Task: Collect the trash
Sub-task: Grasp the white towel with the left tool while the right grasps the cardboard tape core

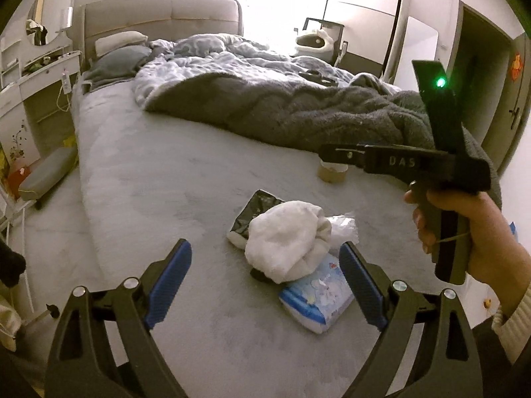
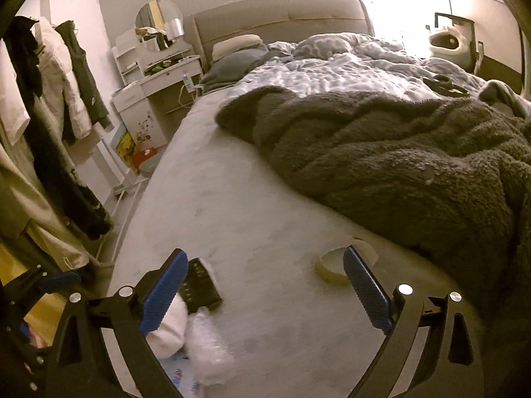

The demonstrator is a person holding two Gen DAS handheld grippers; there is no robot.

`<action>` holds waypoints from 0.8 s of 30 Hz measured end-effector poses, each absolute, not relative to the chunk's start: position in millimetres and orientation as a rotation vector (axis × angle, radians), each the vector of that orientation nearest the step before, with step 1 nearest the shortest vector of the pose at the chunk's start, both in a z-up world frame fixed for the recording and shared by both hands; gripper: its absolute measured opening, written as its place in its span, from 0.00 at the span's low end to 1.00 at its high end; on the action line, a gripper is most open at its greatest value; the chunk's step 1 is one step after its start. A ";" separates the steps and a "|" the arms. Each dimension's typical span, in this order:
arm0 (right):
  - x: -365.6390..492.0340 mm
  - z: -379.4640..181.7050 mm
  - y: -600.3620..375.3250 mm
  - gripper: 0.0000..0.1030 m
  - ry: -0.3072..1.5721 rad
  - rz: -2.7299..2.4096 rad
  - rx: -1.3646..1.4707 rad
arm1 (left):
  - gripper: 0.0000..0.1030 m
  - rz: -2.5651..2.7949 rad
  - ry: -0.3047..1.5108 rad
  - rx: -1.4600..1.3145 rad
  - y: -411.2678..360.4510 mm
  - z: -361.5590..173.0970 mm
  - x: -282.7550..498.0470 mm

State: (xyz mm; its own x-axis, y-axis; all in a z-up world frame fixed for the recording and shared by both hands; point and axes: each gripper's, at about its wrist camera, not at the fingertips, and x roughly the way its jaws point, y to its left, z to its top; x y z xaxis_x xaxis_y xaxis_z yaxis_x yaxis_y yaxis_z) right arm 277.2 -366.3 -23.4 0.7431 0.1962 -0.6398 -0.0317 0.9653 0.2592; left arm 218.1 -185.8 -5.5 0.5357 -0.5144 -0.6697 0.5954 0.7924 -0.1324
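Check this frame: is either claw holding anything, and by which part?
Nothing is held. The left claw and right claw are both open above the bed.

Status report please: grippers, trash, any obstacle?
Both grippers open, empty: left gripper, right gripper. Trash pile on bed, tape roll apart. Nothing blocking.

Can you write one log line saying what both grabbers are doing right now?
left gripper: open, over white cloth | right gripper: open, near tape roll | held: nothing | surface: bed
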 end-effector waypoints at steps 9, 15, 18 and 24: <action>284.1 -36.8 -372.2 0.93 0.768 0.105 0.223 | 0.90 -0.682 0.829 0.087 -210.5 -29.0 230.1; 283.0 -45.7 -379.6 0.95 0.794 0.098 0.229 | 0.84 -0.662 0.861 0.091 -227.1 -38.0 239.6; 282.2 -49.6 -386.5 0.95 0.808 0.089 0.234 | 0.76 -0.671 0.884 0.065 -229.4 -42.4 244.8; 280.3 -61.3 -406.5 0.95 0.845 0.046 0.262 | 0.61 -0.679 0.886 0.037 -230.3 -42.3 248.7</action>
